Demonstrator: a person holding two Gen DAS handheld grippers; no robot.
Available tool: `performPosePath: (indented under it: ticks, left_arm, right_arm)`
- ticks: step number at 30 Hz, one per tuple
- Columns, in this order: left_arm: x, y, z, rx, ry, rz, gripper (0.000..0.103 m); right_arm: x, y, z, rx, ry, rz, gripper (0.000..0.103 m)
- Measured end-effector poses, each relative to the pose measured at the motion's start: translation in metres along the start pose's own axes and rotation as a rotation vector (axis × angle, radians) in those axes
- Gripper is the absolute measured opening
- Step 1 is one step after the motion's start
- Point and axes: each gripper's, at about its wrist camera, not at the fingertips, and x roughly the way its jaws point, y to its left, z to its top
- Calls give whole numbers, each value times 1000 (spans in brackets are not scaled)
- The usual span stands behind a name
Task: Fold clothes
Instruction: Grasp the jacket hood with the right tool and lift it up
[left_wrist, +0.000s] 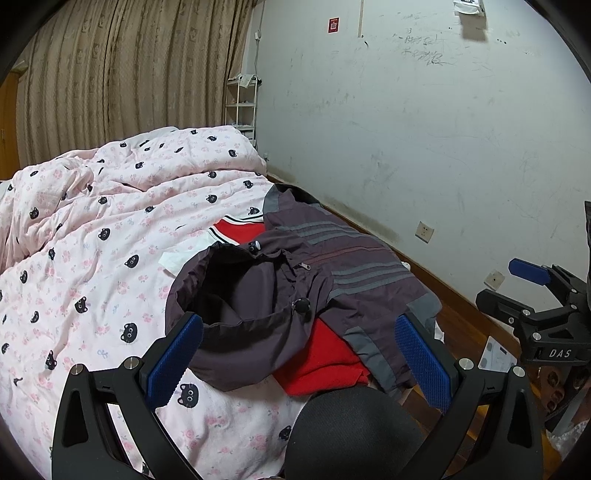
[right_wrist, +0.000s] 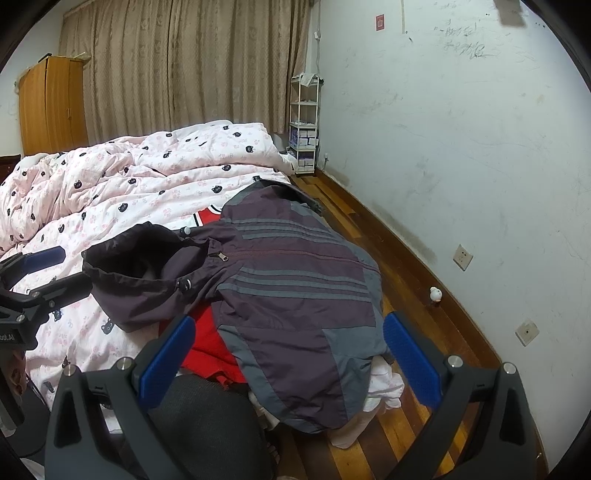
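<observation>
1. Left wrist view: left tongs (left_wrist: 299, 363) sit nearest, blue pads spread wide and grasping nothing, hovering over the near edge of the bed (left_wrist: 92, 236).
2. Just beyond the pads lies a dark purple jacket (left_wrist: 332, 273) with grey stripes, hood toward the left and open, resting on a red garment (left_wrist: 321, 362) on the pink quilt.
3. At far right the right tongs (left_wrist: 517, 284) hang over the floor, released, holding nothing.
4. Right wrist view: right tongs (right_wrist: 288, 363) are nearest, pads wide apart and empty.
5. Between and beyond them the jacket (right_wrist: 295, 295) drapes over the bed's right edge, its near end hanging toward the wooden floor (right_wrist: 417, 295).
6. Red cloth (right_wrist: 210, 343) shows under the jacket's left side.
7. Left tongs (right_wrist: 55, 271) appear at the left edge, released.
</observation>
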Motion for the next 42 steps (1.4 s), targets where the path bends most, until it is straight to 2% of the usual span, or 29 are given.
performPosePath:
  ticks: [9,17,22,30,32,36,42]
  left_arm:
    - [4,18,-18,-6,24,8,103]
    - [2,43,-36,-44,45,23,103]
    - [-4,59,-43,-74,43,78,103]
    - [-16,88,-53,-122,41,110,103]
    - [-18,94,-55,-132,43,149,102]
    - [-24,110,-59,-173,36,159,103]
    - [-33,129,-68,-192,32,186,103]
  right_arm:
    - [13,20,0,-31,10,26,103]
    - [34,61,8,-82,5,140,103]
    - [54,100,16,-169,13,215,103]
    - [89,165,25,-287,60,376,103]
    - [97,182,27,-322,70,417,103]
    - [112,199,30,-345,102,486,103]
    - [128,211,33,-370,136,504,103]
